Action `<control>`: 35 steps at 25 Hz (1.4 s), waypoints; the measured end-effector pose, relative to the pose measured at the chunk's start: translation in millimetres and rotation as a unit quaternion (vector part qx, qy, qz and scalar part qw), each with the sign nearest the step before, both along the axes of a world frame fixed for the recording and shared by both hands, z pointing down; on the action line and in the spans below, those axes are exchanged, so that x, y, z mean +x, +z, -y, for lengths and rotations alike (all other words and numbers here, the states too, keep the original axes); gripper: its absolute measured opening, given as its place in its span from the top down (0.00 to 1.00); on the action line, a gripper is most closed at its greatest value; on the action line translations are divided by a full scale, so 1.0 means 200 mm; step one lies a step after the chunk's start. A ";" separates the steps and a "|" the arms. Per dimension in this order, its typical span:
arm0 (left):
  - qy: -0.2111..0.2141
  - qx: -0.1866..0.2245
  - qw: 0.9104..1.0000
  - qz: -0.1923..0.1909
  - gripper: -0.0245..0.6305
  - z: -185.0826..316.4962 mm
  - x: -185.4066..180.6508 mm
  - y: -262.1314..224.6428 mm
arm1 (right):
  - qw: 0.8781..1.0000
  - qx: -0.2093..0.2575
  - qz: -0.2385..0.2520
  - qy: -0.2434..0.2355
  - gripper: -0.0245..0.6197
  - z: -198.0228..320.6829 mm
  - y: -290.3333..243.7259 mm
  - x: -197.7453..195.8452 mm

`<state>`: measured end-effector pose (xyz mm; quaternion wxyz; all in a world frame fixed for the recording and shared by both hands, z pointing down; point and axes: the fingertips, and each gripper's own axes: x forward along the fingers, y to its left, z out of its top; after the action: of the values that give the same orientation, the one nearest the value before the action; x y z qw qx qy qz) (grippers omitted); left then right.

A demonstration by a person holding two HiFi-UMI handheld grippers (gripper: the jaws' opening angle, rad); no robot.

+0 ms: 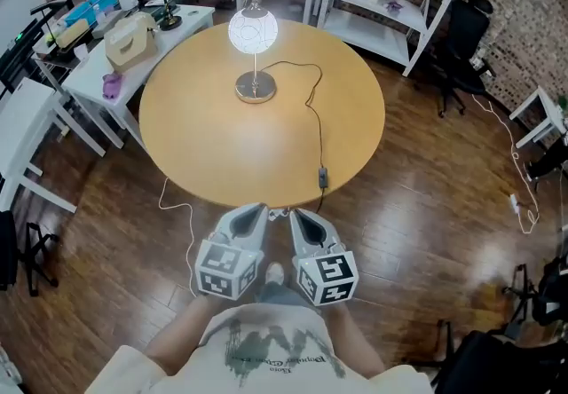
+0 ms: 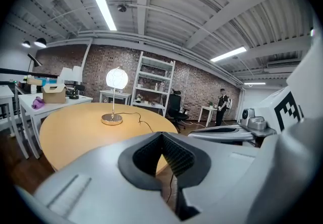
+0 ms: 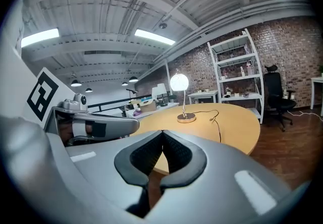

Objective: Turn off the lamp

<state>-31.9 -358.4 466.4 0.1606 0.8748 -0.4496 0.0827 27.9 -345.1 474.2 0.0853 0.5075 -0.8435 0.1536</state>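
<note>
Tucked low in front of me, short of the table's near edge, the left gripper and right gripper sit side by side. Each has its fingers clenched on nothing, pads meeting at the tips.

The lamp is lit and stands upright on the far half of the round top, well apart from both. Its cord runs from the base toward me and rightward to an inline switch near the near edge. The switch's long axis follows the cord, pointing roughly at me. It lies ahead and slightly right of the right gripper, so I judge that the nearer one. The wood around the switch is bare, but the cord drops over the edge close by, so a careless push might drag it off.
</note>
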 end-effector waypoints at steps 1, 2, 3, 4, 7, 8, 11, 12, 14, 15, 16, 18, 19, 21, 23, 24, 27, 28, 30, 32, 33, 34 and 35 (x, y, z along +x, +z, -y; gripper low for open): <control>0.001 -0.001 1.000 0.001 0.97 0.05 0.02 0.01 | 1.000 0.000 0.000 -0.001 0.96 0.06 0.01 0.02; 0.003 -0.003 1.000 0.003 0.97 0.10 0.05 0.02 | 1.000 -0.002 -0.001 -0.003 0.96 0.11 0.03 0.04; 0.004 -0.005 1.000 0.006 0.97 0.14 0.08 0.04 | 1.000 -0.004 -0.004 -0.004 0.96 0.15 0.05 0.07; 0.005 -0.008 1.000 0.009 0.97 0.18 0.10 0.05 | 1.000 -0.006 -0.006 -0.006 0.96 0.20 0.07 0.09; 0.004 -0.020 1.000 0.020 0.97 0.25 0.14 0.13 | 1.000 -0.012 -0.008 -0.002 0.96 0.30 0.14 0.16; 0.005 -0.026 0.999 0.023 0.97 0.27 0.15 0.16 | 1.000 -0.016 -0.007 0.002 0.96 0.33 0.17 0.19; 0.009 -0.041 0.999 0.029 0.97 0.31 0.19 0.23 | 0.999 -0.031 -0.011 0.016 0.96 0.41 0.26 0.26; 0.010 -0.045 0.998 0.030 0.97 0.32 0.20 0.25 | 0.999 -0.036 -0.012 0.020 0.96 0.43 0.28 0.28; 0.014 -0.052 0.998 0.031 0.97 0.34 0.22 0.28 | 0.999 -0.044 -0.014 0.028 0.96 0.46 0.32 0.32; 0.016 -0.054 0.998 0.031 0.97 0.36 0.24 0.30 | 0.998 -0.047 -0.016 0.032 0.96 0.48 0.34 0.34; 0.018 -0.055 0.998 0.030 0.97 0.37 0.25 0.32 | 0.998 -0.050 -0.019 0.035 0.96 0.49 0.37 0.36; 0.024 -0.055 0.998 0.028 0.97 0.39 0.29 0.35 | 0.997 -0.056 -0.026 0.040 0.96 0.52 0.41 0.39; 0.027 -0.056 0.998 0.028 0.97 0.39 0.31 0.37 | 0.997 -0.060 -0.031 0.042 0.96 0.53 0.43 0.40; 0.033 -0.061 0.997 0.030 0.97 0.41 0.34 0.41 | 0.996 -0.068 -0.043 0.047 0.96 0.55 0.48 0.43; 0.036 -0.065 0.997 0.032 0.97 0.43 0.37 0.44 | 0.994 -0.076 -0.059 0.053 0.96 0.58 0.53 0.45; 0.038 -0.065 0.997 0.032 0.97 0.44 0.37 0.45 | 0.993 -0.081 -0.069 0.055 0.96 0.59 0.55 0.47; 0.040 -0.072 0.996 0.033 0.97 0.45 0.39 0.48 | 0.989 -0.093 -0.104 0.056 0.96 0.63 0.63 0.51; 0.040 -0.074 0.996 0.034 0.97 0.46 0.39 0.49 | 0.987 -0.095 -0.114 0.056 0.96 0.64 0.66 0.51; 0.039 -0.075 0.996 0.034 0.97 0.47 0.39 0.49 | 0.985 -0.099 -0.129 0.055 0.94 0.66 0.71 0.53; 0.037 -0.075 0.996 0.033 0.97 0.49 0.38 0.49 | 0.984 -0.103 -0.136 0.056 0.92 0.69 0.74 0.55; 0.035 -0.075 0.996 0.033 0.97 0.50 0.38 0.50 | 0.984 -0.104 -0.136 0.056 0.92 0.70 0.75 0.55; 0.032 -0.077 0.996 0.032 0.97 0.51 0.37 0.50 | 0.983 -0.106 -0.137 0.056 0.92 0.72 0.76 0.55; 0.029 -0.080 0.996 0.031 0.97 0.52 0.37 0.51 | 0.983 -0.108 -0.138 0.056 0.93 0.73 0.77 0.56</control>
<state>41.8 -461.7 568.9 0.2138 0.8686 -0.4211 0.1499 139.1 -490.9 627.6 0.2464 0.5577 -0.7725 0.1774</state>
